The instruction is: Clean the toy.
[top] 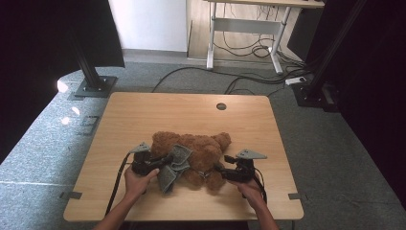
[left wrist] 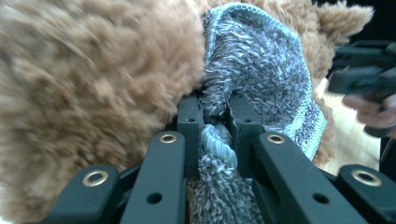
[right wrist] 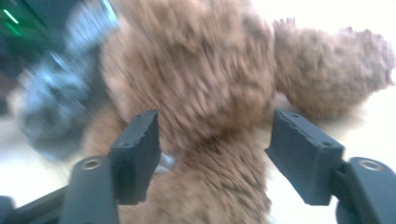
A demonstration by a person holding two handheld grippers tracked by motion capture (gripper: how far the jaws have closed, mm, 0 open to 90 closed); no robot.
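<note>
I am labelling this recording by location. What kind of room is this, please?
Probably a lab or office set up for recording: a wooden table between black frame posts, loose cables on grey carpet, and an office desk behind.

Light wooden table (top: 143,115), rectangular, rounded corners, pale grain running across. Round cable hole (top: 221,106) near far edge, right of centre. Table stands on grey carpet floor (top: 48,143).

Brown teddy bear (top: 201,153) lies directly on tabletop, in near half, roughly centred, fluffy fur, limbs spread toward right and near side. Grey knitted cloth (top: 174,165) with pale blue edging draped against bear's left side, lower end hanging toward tabletop. Far half of tabletop bare wood. Bright reflection on tabletop beside bear in right gripper view.
</note>
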